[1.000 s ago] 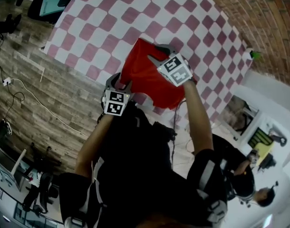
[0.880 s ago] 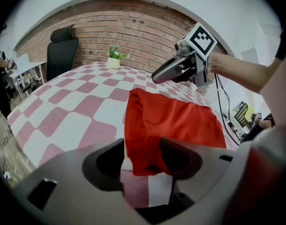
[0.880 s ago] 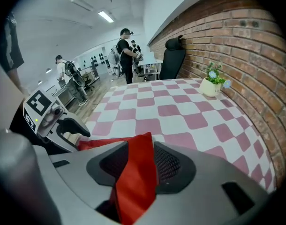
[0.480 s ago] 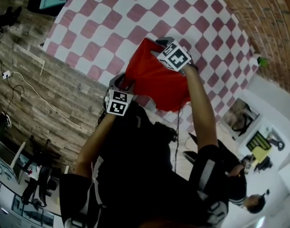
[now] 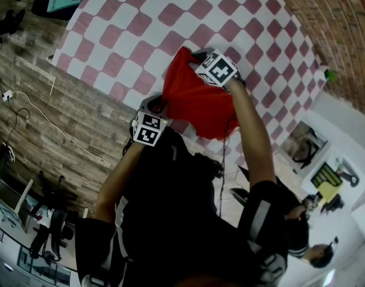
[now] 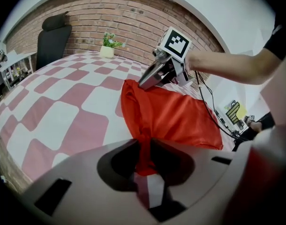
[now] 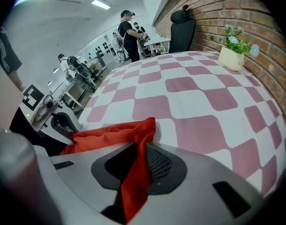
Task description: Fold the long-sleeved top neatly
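The red long-sleeved top [image 5: 197,103] lies bunched on the pink-and-white checked table, close to its near edge. My left gripper [image 5: 155,105] is at the top's near left corner. In the left gripper view its jaws [image 6: 144,151] have just been closing and now pinch a gathered strip of red cloth [image 6: 176,116]. My right gripper [image 5: 198,57] is at the top's far corner. Its jaws [image 7: 139,165] have also just been closing and now clamp a fold of the red cloth [image 7: 112,132]. Between the two grips the fabric runs as a raised ridge.
The checked tablecloth [image 5: 140,28] spreads far beyond the top. A small potted plant [image 7: 233,56] stands by the brick wall, with a black chair [image 6: 53,36] behind the table. Cables [image 5: 27,115] lie on the wooden floor. People stand in the background [image 7: 129,32].
The right gripper has come down onto the top's far corner and both grippers' jaws have closed on cloth. The top's left edge is more gathered than before.
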A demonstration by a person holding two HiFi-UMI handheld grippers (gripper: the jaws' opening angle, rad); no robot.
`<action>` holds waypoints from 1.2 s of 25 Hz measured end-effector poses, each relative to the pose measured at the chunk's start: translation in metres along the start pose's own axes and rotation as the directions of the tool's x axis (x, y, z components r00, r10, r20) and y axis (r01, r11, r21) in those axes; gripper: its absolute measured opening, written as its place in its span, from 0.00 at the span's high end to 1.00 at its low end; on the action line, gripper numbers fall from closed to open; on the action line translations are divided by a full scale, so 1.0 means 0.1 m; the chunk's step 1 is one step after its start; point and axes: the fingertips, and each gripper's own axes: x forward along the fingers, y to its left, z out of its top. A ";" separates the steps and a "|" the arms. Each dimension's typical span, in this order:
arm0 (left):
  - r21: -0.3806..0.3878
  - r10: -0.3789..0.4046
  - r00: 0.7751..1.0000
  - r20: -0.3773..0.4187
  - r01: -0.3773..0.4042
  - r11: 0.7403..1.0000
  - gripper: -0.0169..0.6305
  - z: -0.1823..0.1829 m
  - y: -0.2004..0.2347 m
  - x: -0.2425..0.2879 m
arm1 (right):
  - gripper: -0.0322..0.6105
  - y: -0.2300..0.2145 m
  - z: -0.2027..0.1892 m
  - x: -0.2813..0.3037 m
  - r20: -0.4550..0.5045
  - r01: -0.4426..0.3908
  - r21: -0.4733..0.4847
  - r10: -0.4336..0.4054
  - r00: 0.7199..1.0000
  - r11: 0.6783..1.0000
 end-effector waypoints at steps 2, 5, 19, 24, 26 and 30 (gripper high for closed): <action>-0.001 -0.014 1.000 -0.002 0.014 1.000 0.85 -0.01 0.00 -0.01 | 0.85 0.00 0.00 -0.01 0.004 0.008 0.000 -0.008 1.000 1.000; 0.005 -0.047 0.999 -0.005 0.047 0.999 0.86 0.02 0.01 -0.05 | 0.88 -0.01 -0.01 -0.02 0.017 0.016 0.018 -0.016 1.000 1.000; 0.167 -0.145 0.987 -0.077 0.156 0.974 0.86 0.32 0.16 -0.04 | 0.90 -0.25 -0.14 -0.22 0.080 0.076 0.159 -0.090 0.993 0.984; 0.330 -0.176 0.972 -0.157 0.220 0.918 0.86 0.62 0.26 0.07 | 0.90 -0.47 -0.34 -0.42 0.109 0.115 0.270 -0.149 0.983 0.956; 0.388 -0.190 0.962 -0.198 0.255 0.886 0.86 0.77 0.28 0.15 | 0.90 -0.56 -0.48 -0.52 0.120 0.137 0.325 -0.184 0.976 0.936; 0.493 -0.202 0.941 -0.271 0.316 0.810 0.86 1.10 0.26 0.36 | 0.90 -0.74 -0.78 -0.71 0.138 0.173 0.428 -0.253 0.957 0.887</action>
